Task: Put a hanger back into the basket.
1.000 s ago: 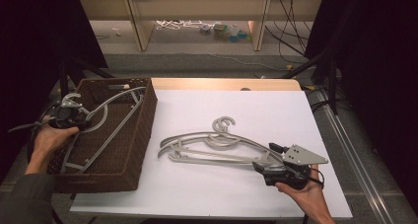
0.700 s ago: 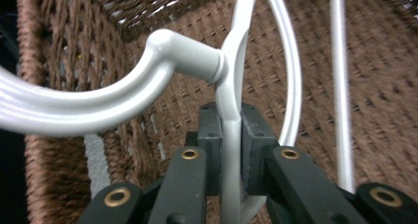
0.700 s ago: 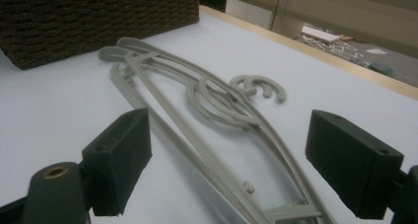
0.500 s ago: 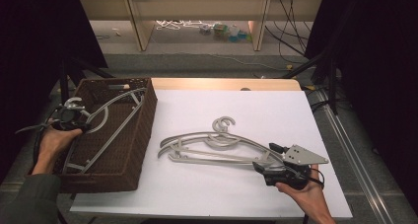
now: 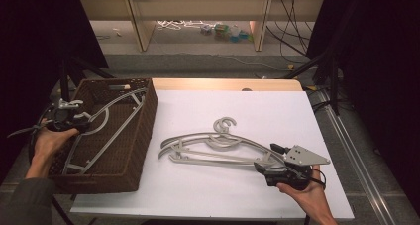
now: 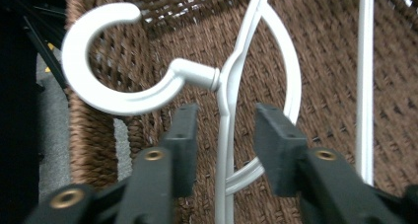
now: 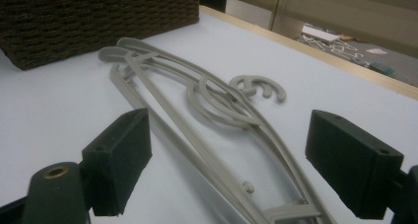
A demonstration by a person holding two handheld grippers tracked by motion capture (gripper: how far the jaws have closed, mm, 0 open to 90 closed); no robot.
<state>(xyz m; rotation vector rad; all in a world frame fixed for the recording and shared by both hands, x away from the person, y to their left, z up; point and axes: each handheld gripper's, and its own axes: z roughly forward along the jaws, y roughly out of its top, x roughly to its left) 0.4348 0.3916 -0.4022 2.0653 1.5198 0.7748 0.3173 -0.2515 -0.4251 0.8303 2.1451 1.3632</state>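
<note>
A: What room do I have around the edges?

B: From the high view, the white table [image 5: 198,200] has bare surface ahead of and behind the pair of grey hangers [image 5: 213,148]. The wicker basket [image 5: 143,131] takes up its left end, its right wall near the hangers' left tips but apart from them. My right gripper [image 5: 272,166] sits near the front right corner, close to the front edge.

A: Which way do the hangers run?

B: Long axis goes left to right across the table, slightly tilted, hooks [image 5: 225,125] pointing away from me. They lie stacked flat. In the right gripper view they stretch from between the jaws toward the basket [image 7: 98,17].

A: And the one in the basket?

B: That white hanger [image 5: 106,121] lies slantwise inside, one end propped on the far right rim, hook end at the left wall. In the left gripper view its hook [image 6: 106,61] curls up and left.

A: Hands and tools?

B: Left hand [image 5: 49,140] reaches in over the left wall. Left gripper [image 6: 224,130] is spread, jaws either side of the hanger's neck, neither touching. Right hand [image 5: 307,197] comes from the front; right gripper [image 7: 226,165] is spread wide astride the hangers' near end.
</note>
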